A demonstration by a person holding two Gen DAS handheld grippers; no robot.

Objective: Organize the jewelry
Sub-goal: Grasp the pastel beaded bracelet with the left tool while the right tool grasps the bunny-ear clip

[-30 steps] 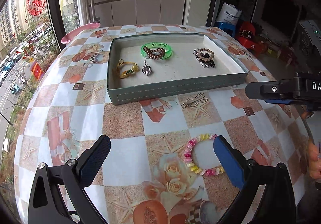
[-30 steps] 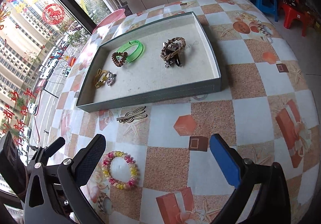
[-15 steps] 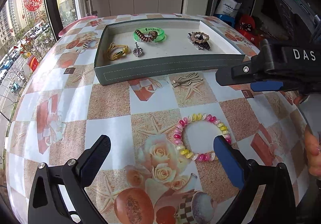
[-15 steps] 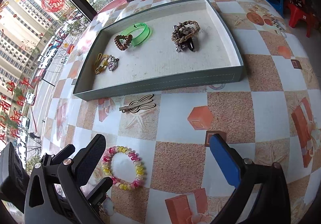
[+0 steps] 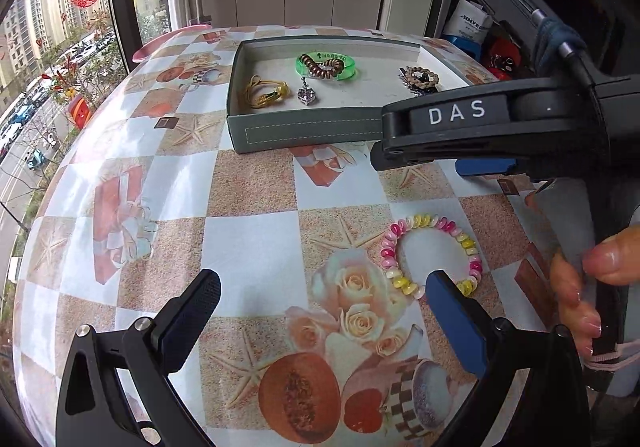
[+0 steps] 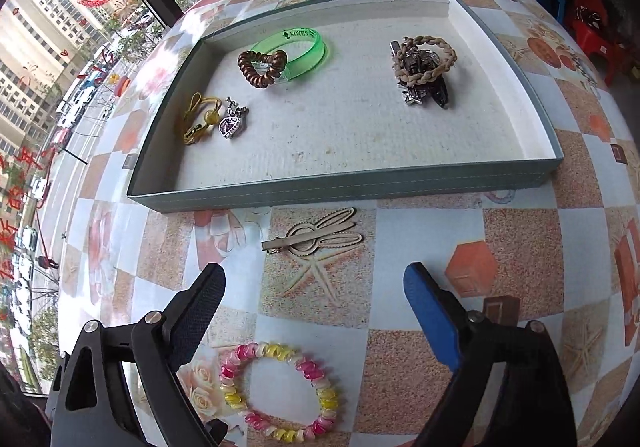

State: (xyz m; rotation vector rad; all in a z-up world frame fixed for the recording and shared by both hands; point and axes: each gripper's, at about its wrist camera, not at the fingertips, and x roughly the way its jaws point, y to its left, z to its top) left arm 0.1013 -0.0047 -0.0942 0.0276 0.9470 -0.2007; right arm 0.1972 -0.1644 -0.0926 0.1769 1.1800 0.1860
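A flat metal hair clip (image 6: 316,237) lies on the table in front of the grey tray (image 6: 340,187). My right gripper (image 6: 316,275) hovers just short of the clip, tips pointing down at it. Its jaws are closing and nothing is between them. A pink-and-yellow spiral bracelet (image 6: 280,391) lies nearer, under that gripper. In the left wrist view, the right gripper (image 5: 416,163) hides the clip. My left gripper (image 5: 320,287) is open and empty, with the bracelet (image 5: 432,255) just by its blue finger. The tray (image 5: 304,133) holds a green bangle (image 6: 304,47), a brown spiral tie (image 6: 260,67), a yellow cord (image 6: 200,119), a heart pendant (image 6: 232,123) and a braided band (image 6: 424,67).
A person's hand (image 5: 580,287) grips the right tool's handle. A pink dish (image 5: 168,43) sits at the table's far left edge. The round table drops off on all sides. Red and blue stools (image 6: 592,31) stand on the floor to the right. A window is on the left.
My right gripper has moved in over the table toward the hair clip, and its jaws have narrowed a little. It now covers the clip in the left wrist view. The left gripper has hardly moved.
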